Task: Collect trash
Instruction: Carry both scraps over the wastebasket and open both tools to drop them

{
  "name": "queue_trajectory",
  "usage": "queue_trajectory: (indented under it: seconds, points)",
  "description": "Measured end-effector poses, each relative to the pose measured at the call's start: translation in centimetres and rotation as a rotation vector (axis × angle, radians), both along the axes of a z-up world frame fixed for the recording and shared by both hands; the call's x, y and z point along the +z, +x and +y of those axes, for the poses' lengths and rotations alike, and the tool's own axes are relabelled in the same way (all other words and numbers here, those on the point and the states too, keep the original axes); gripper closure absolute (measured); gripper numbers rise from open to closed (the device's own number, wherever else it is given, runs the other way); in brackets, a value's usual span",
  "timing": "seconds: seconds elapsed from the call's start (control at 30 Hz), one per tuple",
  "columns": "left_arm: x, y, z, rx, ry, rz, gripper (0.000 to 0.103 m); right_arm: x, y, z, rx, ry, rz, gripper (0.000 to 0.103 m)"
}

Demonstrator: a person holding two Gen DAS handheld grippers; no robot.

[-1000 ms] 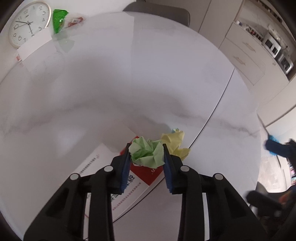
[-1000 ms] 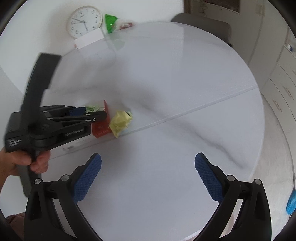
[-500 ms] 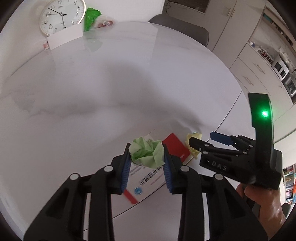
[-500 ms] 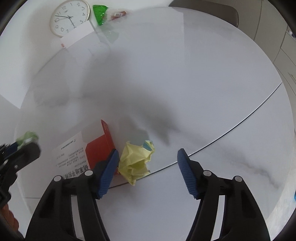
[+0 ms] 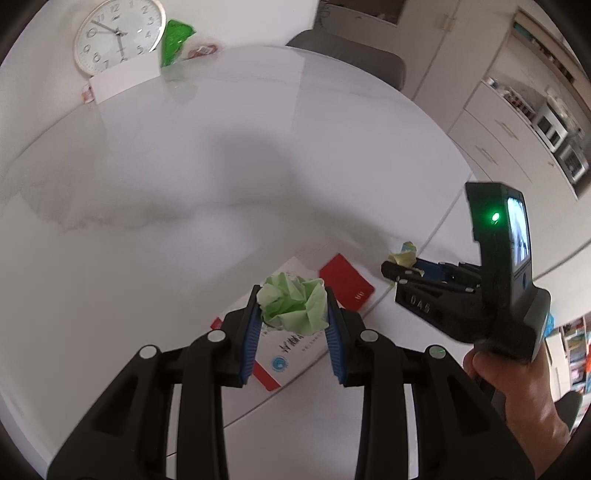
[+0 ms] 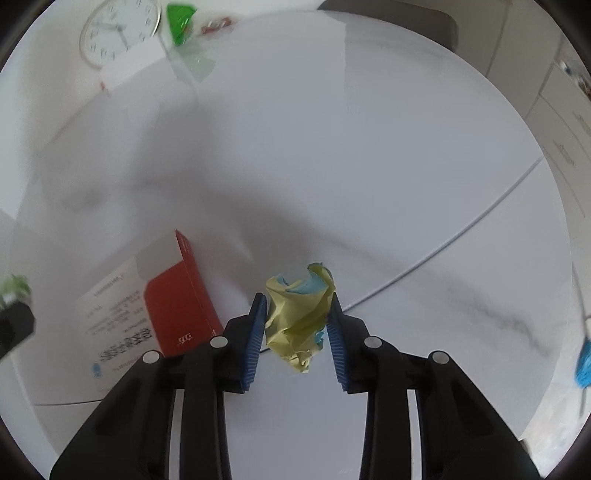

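A crumpled green paper ball (image 5: 293, 302) is held above the round white table (image 5: 184, 177), with my left gripper (image 5: 291, 310) shut on it. A crumpled yellow and blue paper ball (image 6: 299, 314) rests on the table by the seam. My right gripper (image 6: 297, 314) is closing around it, and its blue pads press both sides of the ball. In the left wrist view the right gripper (image 5: 400, 266) reaches in from the right, a hand (image 5: 513, 380) on its grip, the yellow ball (image 5: 404, 254) at its tips.
A red and white folded leaflet (image 6: 162, 310) lies just left of the yellow ball, its red flap standing up. A wall clock (image 5: 118, 35), a white card and a green wrapper (image 5: 175, 40) stand at the table's far edge. A grey chair (image 5: 354, 59) and cabinets lie beyond.
The right gripper came down over the yellow ball and its jaws narrowed from wide open onto it. The left gripper lifted the green ball up and away from the leaflet.
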State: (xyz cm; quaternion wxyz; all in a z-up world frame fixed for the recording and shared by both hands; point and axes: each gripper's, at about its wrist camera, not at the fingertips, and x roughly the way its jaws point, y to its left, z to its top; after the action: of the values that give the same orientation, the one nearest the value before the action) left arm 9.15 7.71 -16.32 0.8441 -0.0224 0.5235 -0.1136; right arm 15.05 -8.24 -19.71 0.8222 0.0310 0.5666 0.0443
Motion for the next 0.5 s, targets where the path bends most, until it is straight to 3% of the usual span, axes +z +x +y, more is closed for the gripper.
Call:
queue_trajectory:
  seconds: [0.13, 0.23, 0.37, 0.5]
  points:
    - [1.0, -1.0, -1.4, -0.060, -0.008, -0.014, 0.071, 2.5, -1.9, -2.6, -0.038, 0.091, -0.053, 0.070]
    - [1.9, -2.3, -3.8, -0.137, -0.020, -0.022, 0.071, 5.1, -5.5, -6.2, -0.077, 0.121, -0.092, 0.070]
    - [2.4, -4.2, -7.7, -0.248, -0.032, -0.022, 0.071, 8.0, -11.2, -10.4, -0.136, 0.084, -0.138, 0.070]
    - [2.6, -5.8, -11.3, -0.335, -0.025, -0.024, 0.071, 9.1, -16.9, -14.2, -0.238, 0.043, -0.140, 0.070]
